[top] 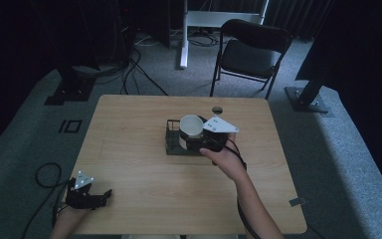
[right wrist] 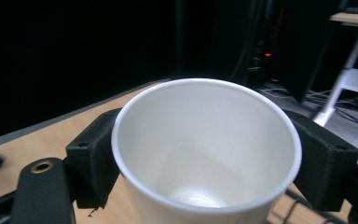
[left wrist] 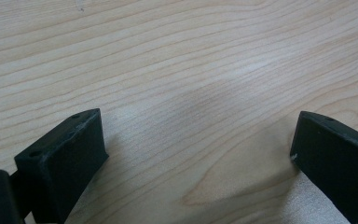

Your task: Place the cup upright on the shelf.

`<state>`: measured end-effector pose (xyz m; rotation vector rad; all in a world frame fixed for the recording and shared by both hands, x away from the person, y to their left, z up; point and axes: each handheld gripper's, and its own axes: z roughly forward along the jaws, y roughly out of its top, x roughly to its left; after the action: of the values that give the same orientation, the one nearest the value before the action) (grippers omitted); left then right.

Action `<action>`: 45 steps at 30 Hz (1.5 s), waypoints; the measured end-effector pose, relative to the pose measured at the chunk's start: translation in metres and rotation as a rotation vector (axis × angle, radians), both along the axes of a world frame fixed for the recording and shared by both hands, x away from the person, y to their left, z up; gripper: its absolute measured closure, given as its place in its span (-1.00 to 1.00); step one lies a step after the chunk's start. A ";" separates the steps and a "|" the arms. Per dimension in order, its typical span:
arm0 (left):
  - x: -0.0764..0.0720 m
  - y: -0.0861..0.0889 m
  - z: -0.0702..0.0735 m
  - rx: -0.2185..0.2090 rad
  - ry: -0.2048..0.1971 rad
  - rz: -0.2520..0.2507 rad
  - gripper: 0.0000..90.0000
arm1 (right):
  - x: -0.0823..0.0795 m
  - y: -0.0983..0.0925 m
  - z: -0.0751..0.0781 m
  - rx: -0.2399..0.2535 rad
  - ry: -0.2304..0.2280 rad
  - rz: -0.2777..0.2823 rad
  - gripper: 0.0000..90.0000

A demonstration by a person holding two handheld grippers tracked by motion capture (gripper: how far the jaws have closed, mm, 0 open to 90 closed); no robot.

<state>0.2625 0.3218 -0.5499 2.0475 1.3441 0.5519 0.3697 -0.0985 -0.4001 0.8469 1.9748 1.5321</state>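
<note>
A white paper cup [top: 191, 128] is held upright over a small black wire rack [top: 171, 140] near the middle of the wooden table [top: 129, 159]. My right gripper [top: 202, 139] is shut on the cup, its two black jaws pressing the cup [right wrist: 205, 149] from both sides just below the rim; the cup is empty inside. My left gripper [top: 104, 195] rests at the table's front left corner, held low over bare wood. Its jaws stand wide apart with nothing between them, and the gripper [left wrist: 198, 144] looks straight down at the wood grain.
A small round hole [top: 217, 109] sits in the tabletop behind the rack. A black folding chair [top: 248, 52] stands beyond the far edge, with a white desk leg [top: 183, 40] and cables [top: 139, 74] on the grey floor.
</note>
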 end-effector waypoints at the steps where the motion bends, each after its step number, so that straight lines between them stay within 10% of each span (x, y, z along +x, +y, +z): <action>1: 0.000 0.000 0.000 0.000 0.000 0.000 -0.93 | 0.003 -0.001 0.002 0.007 0.003 -0.019 -0.56; 17: 0.000 0.000 0.000 0.000 0.000 0.000 -0.93 | 0.049 -0.013 -0.013 -0.005 0.069 -0.230 -0.56; 45: 0.000 0.000 0.000 0.000 0.000 0.000 -0.93 | 0.059 -0.013 -0.057 -0.068 0.181 -0.277 -0.56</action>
<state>0.2625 0.3218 -0.5499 2.0474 1.3445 0.5518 0.4285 -0.1114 -0.4574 1.2101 1.9241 1.2609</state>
